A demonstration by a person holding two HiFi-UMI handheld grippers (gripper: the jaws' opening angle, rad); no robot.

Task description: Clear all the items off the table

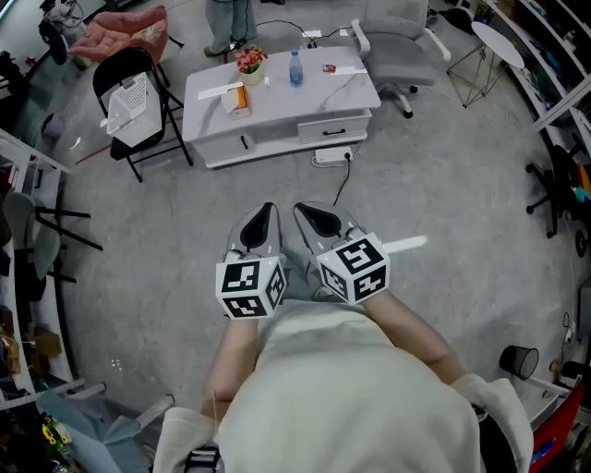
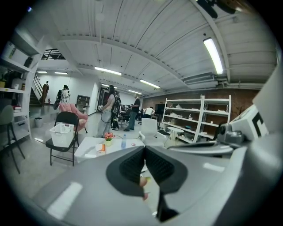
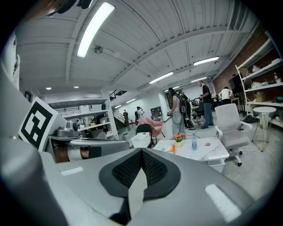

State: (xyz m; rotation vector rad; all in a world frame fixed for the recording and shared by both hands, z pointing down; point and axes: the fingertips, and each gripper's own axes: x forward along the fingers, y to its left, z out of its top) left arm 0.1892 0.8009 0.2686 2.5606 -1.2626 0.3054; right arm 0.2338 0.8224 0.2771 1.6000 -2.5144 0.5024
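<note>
A low white table (image 1: pixel 314 97) stands across the floor from me. On it are a potted flower (image 1: pixel 250 63), a water bottle (image 1: pixel 295 67), an orange box (image 1: pixel 238 100), a small red item (image 1: pixel 328 66) and papers (image 1: pixel 217 90). My left gripper (image 1: pixel 263 217) and right gripper (image 1: pixel 314 217) are held side by side near my body, far short of the table. Both are shut with nothing between the pads. The left gripper view shows its gripper (image 2: pixel 144 152) aimed toward the table (image 2: pixel 88 148). The right gripper (image 3: pixel 141 154) sees the flower (image 3: pixel 178 138) and bottle (image 3: pixel 193 141).
A black folding chair with a white basket (image 1: pixel 129 102) stands left of the table, and a grey office chair (image 1: pixel 397 46) at its right. A power strip (image 1: pixel 332 155) with a cable lies on the floor in front. A person (image 1: pixel 231 23) stands behind the table.
</note>
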